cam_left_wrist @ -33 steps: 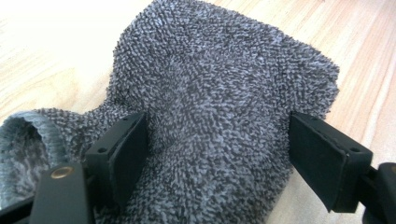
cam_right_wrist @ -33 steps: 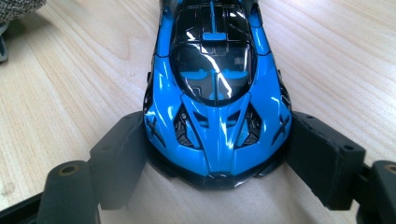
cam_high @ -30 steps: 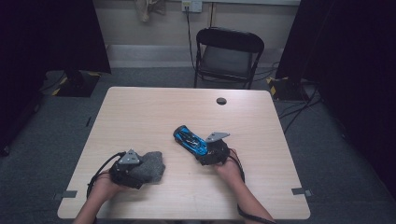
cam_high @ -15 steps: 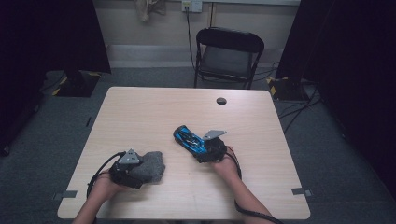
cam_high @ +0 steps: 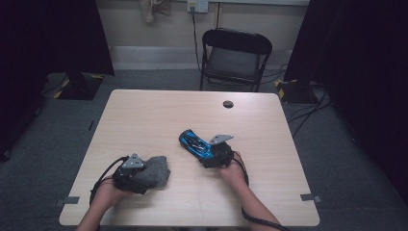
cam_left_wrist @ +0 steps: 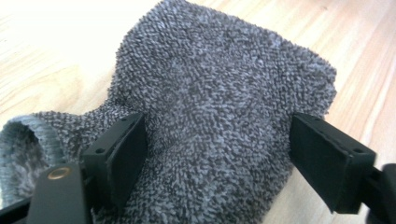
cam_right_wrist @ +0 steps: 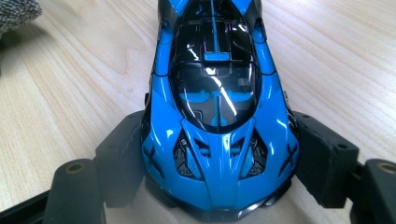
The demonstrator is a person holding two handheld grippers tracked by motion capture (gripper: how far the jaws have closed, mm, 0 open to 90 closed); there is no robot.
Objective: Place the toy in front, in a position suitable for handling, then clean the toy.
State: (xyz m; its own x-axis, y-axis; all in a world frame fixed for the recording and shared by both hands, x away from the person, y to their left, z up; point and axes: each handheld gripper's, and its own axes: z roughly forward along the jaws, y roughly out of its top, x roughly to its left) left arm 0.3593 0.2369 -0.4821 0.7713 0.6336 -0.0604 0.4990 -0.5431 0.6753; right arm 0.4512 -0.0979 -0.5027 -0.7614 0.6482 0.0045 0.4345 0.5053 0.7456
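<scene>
The blue toy car (cam_right_wrist: 217, 116) sits on the pale wooden worktop (cam_high: 159, 115), a little right of centre, with one end between the jaws of the right gripper (cam_right_wrist: 219, 182). Those jaws press against its two flanks, pinching the body across its width. Its shell looks hard, glossy and smooth, so it is probably light but slippery; the flat flanks, where the jaws now sit, seem the surest hold, while the curved glazed roof would likely let the pads slide off.

Well apart to the left lies a grey fuzzy cloth (cam_left_wrist: 219, 107), bunched up on the worktop. The left gripper (cam_left_wrist: 215, 163) has its jaws spread either side of it; the left one touches the pile, the right one seems just clear. Soft and limp, it should squash and sag when lifted, so a deep bite into the bunched middle looks best.

Beyond the far edge stands a black folding chair (cam_high: 234, 57).
</scene>
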